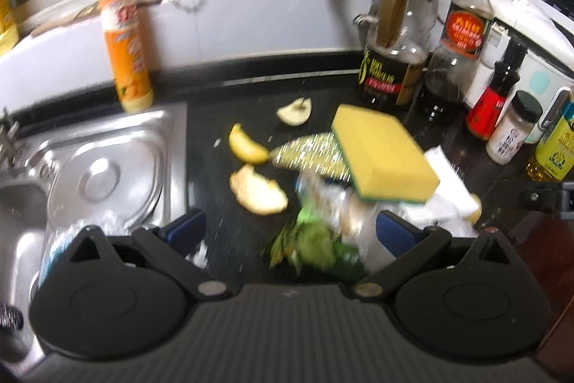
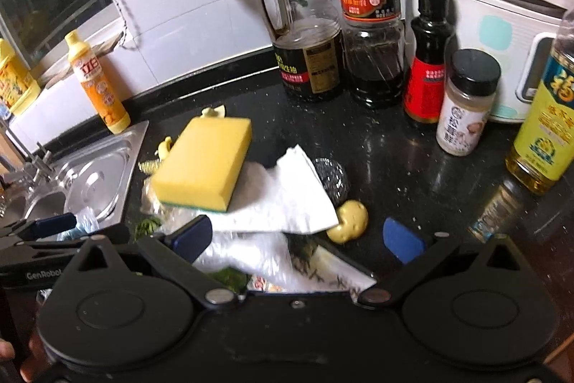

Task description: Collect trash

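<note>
Trash lies in a heap on the black counter [image 2: 394, 146]. A yellow sponge [image 1: 384, 155] [image 2: 204, 164] rests on top of crumpled clear plastic [image 1: 340, 203], green vegetable scraps [image 1: 315, 246] and white paper [image 2: 287, 200]. Fruit peel pieces [image 1: 256, 191] lie left of the heap, and a pale peel piece [image 2: 349, 219] lies right of the paper. My left gripper [image 1: 290, 234] is open just in front of the greens. My right gripper [image 2: 297, 237] is open over the paper and plastic. Both are empty.
A steel sink [image 1: 89, 174] is at the left, with an orange dish-soap bottle [image 1: 125, 42] behind it. Oil and sauce bottles [image 2: 373, 17], a spice jar [image 2: 464, 103] and a white rice cooker [image 2: 502, 6] stand along the back right. A steel scourer [image 2: 332, 176] lies behind the paper.
</note>
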{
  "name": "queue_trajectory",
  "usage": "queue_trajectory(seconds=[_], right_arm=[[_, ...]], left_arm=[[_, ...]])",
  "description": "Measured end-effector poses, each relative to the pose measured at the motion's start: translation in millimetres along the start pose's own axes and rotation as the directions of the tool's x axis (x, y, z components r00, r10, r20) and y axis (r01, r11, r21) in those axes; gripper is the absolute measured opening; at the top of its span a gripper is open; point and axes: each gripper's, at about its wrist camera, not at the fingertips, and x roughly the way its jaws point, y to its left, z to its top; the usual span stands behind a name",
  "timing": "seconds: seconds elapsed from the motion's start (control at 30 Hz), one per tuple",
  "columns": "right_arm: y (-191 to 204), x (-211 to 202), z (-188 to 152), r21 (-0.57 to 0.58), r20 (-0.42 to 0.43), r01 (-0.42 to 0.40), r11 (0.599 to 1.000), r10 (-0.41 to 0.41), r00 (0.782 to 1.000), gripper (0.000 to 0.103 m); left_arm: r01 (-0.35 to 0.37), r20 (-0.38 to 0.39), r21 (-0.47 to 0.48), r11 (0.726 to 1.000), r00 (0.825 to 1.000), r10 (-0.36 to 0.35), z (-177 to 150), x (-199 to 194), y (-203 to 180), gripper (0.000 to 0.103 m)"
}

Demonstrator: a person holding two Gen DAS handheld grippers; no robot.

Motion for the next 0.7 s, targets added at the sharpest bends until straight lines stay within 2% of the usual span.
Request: queue_trajectory(seconds=[0.17,0.2,0.27,0.43,0.5,0.57,0.7], right_arm=[[-7.3,13.2,26.4,0.026,0.016,-0.064,0.998,0.063,0.998,0.096],[-6.9,16.9,30.8,0.027,0.016,-0.078,0.997,0.078,0.997,0.095],[-5.7,24.6,39.1,0.027,0.01,-0.095,0.995,0.095,0.995,0.086],[0.8,45.2,49.9,0.029,-0.011,-0.164,0.986,0.165,0.986,0.078],[4.4,55.9,52.3,0.028,-0.027,-0.191,0.981,0.192,0.981,0.076],[8.2,64.7,52.3,0.035,-0.044,-0.221,0.975,0.222,0.974,0.069],[14.0,84.2,50.7,0.055,-0.091,-0.282,0.958,0.286,0.954,0.056]], left_arm=[[0.036,0.011,0.039,0.999,0.999,-0.037,23.3,14.6,-16.9,0.101],[0.036,0.011,0.046,0.998,0.999,-0.037,26.4,17.9,-20.4,0.098],[0.036,0.006,0.056,0.998,0.999,-0.036,31.3,24.9,-27.0,0.093],[0.072,-0.022,0.073,0.995,0.997,-0.071,39.1,41.8,-38.9,0.081],[0.085,-0.033,0.073,0.994,0.996,-0.083,40.1,47.5,-41.4,0.07],[0.107,-0.037,0.065,0.992,0.994,-0.105,39.8,49.8,-41.9,0.062],[0.127,-0.05,0.081,0.989,0.991,-0.123,37.0,52.6,-46.2,0.058]])
